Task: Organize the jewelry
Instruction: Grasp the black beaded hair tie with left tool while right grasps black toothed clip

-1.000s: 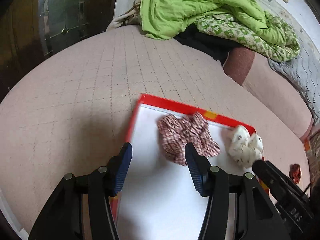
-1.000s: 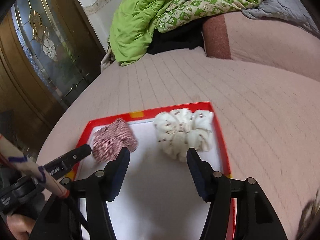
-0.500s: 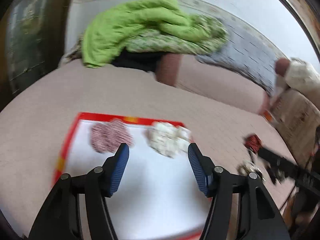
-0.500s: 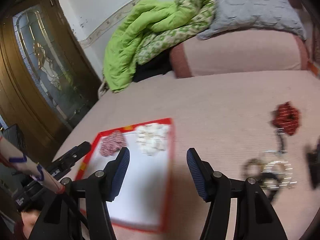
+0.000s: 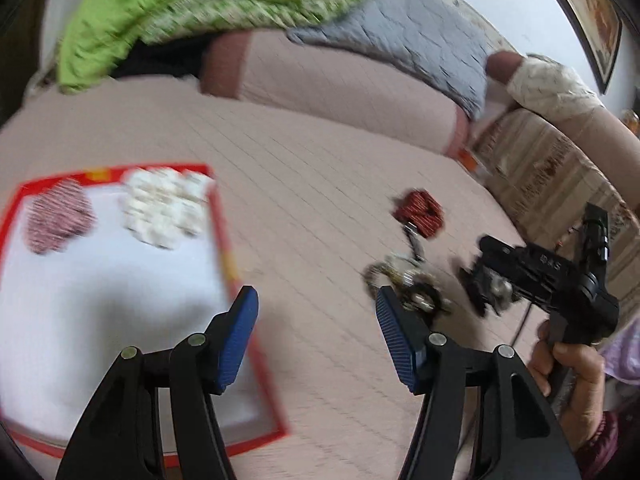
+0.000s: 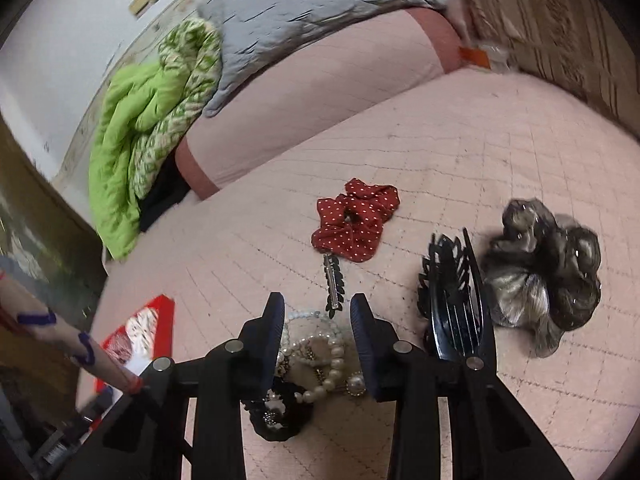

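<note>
On the pink bed lies a heap of pearl bracelets (image 6: pixel 332 360), with a black lace tie (image 6: pixel 280 412) beside it. My right gripper (image 6: pixel 317 308) hangs just over the pearls, its jaws closing with the pearls between them; the pads do not visibly press. Beyond it lie a black leaf clip (image 6: pixel 332 284), a red dotted scrunchie (image 6: pixel 354 220), a black claw comb (image 6: pixel 452 300) and a brown-grey scrunchie (image 6: pixel 548 272). My left gripper (image 5: pixel 316 300) stands open and empty over the bed, right of the red-rimmed white tray (image 5: pixel 224 240). The tray holds a plaid scrunchie (image 5: pixel 60 216) and a white scrunchie (image 5: pixel 164 212).
A green quilt (image 6: pixel 140 120) and a grey blanket (image 6: pixel 300 12) are piled on a pink bolster (image 5: pixel 340 92) at the back. A person's hand (image 5: pixel 572 372) holds the right gripper's handle. A dark wooden door (image 6: pixel 40 208) stands at the left.
Both grippers have swung right, away from the tray toward the loose jewelry. The right gripper's jaws have narrowed and now stand over the pearl bracelets. The left gripper's jaws stay apart.
</note>
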Demonstrator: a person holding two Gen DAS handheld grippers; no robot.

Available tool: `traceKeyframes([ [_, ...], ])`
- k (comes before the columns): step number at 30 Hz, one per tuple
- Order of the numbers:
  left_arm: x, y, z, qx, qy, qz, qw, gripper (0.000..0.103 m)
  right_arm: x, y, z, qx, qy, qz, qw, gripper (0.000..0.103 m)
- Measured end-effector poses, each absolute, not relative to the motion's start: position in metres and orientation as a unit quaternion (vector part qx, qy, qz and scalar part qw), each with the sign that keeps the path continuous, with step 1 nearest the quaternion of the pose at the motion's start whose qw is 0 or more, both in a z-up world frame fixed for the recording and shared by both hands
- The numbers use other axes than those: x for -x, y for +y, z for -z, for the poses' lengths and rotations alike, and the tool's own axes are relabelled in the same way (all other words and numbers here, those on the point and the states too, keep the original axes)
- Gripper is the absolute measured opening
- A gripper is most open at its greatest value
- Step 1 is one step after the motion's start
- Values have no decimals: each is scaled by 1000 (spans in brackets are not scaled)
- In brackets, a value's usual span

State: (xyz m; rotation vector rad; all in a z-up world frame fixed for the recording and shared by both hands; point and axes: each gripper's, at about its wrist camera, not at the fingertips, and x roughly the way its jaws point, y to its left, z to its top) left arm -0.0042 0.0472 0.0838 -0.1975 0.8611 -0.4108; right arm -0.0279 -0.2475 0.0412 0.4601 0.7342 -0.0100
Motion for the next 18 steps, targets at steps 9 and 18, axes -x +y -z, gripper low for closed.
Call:
traceKeyframes([
  [9, 10, 7, -75, 35, 429, 209, 878, 60, 30, -250, -45, -251, 340, 3, 906, 37],
  [18, 14, -53, -79, -76, 433, 282, 853, 60, 39, -257, -50, -255, 327, 10, 910, 37],
])
